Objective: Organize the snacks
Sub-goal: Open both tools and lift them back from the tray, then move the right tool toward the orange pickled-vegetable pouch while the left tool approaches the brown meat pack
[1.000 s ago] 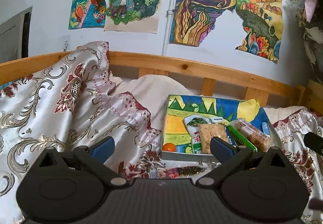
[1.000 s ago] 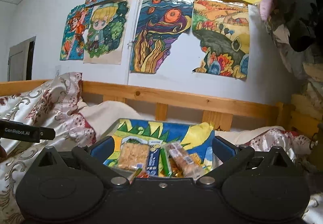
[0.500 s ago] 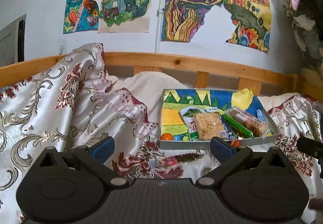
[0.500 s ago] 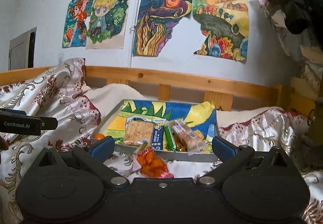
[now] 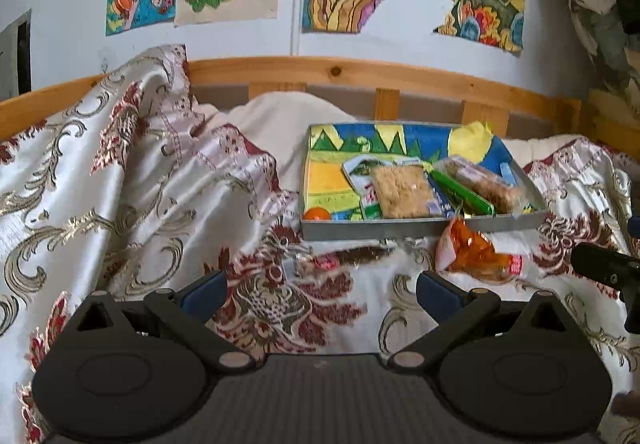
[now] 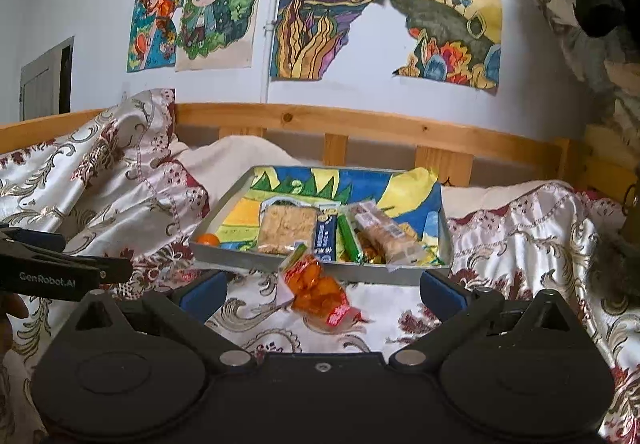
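Both the left tool [image 5: 318,290] and the right tool [image 6: 322,290] are wide open and empty. The orange snack bag [image 6: 318,290] lies on the bed, just near the tray [image 6: 316,270]. Its slippery film could slide from the pads.

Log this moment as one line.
left gripper: open, empty | right gripper: open, empty | orange snack bag: on bedspread, outside tray

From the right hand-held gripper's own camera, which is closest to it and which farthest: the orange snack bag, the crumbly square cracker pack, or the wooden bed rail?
1. Orange snack bag: on the bedspread just ahead of the right hand-held gripper, outside the tray.
2. Cracker pack: inside the tray, slightly left.
3. Wooden bed rail: behind the tray, along the wall.
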`<state>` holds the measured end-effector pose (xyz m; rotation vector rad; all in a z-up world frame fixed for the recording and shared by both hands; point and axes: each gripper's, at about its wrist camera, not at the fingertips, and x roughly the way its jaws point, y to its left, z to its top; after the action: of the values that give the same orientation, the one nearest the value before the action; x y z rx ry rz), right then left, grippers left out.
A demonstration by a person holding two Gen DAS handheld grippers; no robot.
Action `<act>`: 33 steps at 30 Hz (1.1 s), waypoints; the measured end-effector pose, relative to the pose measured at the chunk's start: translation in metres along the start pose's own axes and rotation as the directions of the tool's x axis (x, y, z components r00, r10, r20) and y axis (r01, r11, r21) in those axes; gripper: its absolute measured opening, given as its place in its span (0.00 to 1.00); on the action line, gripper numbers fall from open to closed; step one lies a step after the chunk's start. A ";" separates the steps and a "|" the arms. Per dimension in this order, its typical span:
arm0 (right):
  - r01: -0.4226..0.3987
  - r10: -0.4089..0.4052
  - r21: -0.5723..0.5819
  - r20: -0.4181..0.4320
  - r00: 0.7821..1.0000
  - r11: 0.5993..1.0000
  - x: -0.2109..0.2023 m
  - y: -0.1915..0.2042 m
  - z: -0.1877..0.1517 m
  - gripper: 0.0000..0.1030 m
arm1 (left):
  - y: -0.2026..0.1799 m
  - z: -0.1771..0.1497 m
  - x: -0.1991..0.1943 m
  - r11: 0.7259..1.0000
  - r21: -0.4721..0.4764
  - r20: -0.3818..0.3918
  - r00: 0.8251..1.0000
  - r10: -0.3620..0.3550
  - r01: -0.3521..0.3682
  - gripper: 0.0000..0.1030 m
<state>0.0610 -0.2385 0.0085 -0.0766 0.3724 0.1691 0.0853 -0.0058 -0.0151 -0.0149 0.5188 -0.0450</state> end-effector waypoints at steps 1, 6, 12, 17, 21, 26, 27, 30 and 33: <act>0.000 0.000 0.003 -0.007 1.000 1.000 0.001 0.000 -0.001 0.99 | 0.000 -0.002 0.001 1.000 0.000 -0.009 1.000 0.001 -0.001 1.00; 0.001 0.000 0.016 -0.045 0.999 1.000 0.004 0.000 -0.008 0.99 | -0.001 -0.006 0.007 1.000 0.001 -0.041 0.999 0.009 -0.009 1.00; 0.012 -0.010 0.028 -0.087 0.996 1.000 0.009 -0.001 -0.016 0.99 | 0.000 -0.010 0.014 1.000 0.003 -0.076 0.997 0.016 -0.015 1.00; 0.020 -0.016 0.036 -0.117 0.993 0.999 0.012 -0.002 -0.020 0.99 | -0.001 -0.012 0.018 1.000 0.005 -0.099 0.995 0.017 -0.017 1.00; 0.029 -0.023 0.037 -0.152 0.988 0.999 0.018 -0.002 -0.023 0.99 | -0.001 -0.014 0.021 1.000 0.007 -0.117 0.993 0.017 -0.016 1.00; 0.049 -0.039 0.044 -0.192 0.981 0.998 0.025 -0.003 -0.027 0.99 | -0.002 -0.015 0.025 1.000 0.014 -0.136 0.990 0.024 -0.023 1.00; 0.052 -0.042 0.045 -0.198 0.979 0.998 0.025 -0.003 -0.028 0.99 | -0.002 -0.016 0.025 1.000 0.014 -0.139 0.990 0.026 -0.024 1.00; 0.060 -0.048 0.048 -0.209 0.977 0.997 0.027 -0.005 -0.029 0.99 | -0.002 -0.017 0.027 1.000 0.011 -0.147 0.989 0.025 -0.024 1.00; 0.066 -0.052 0.055 -0.216 0.975 0.996 0.028 -0.006 -0.029 0.99 | -0.002 -0.017 0.028 1.000 0.010 -0.151 0.988 0.025 -0.024 1.00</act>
<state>0.0774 -0.2435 -0.0287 -0.0445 0.5894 0.0905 0.1012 -0.0087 -0.0432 0.0030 0.6699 -0.0239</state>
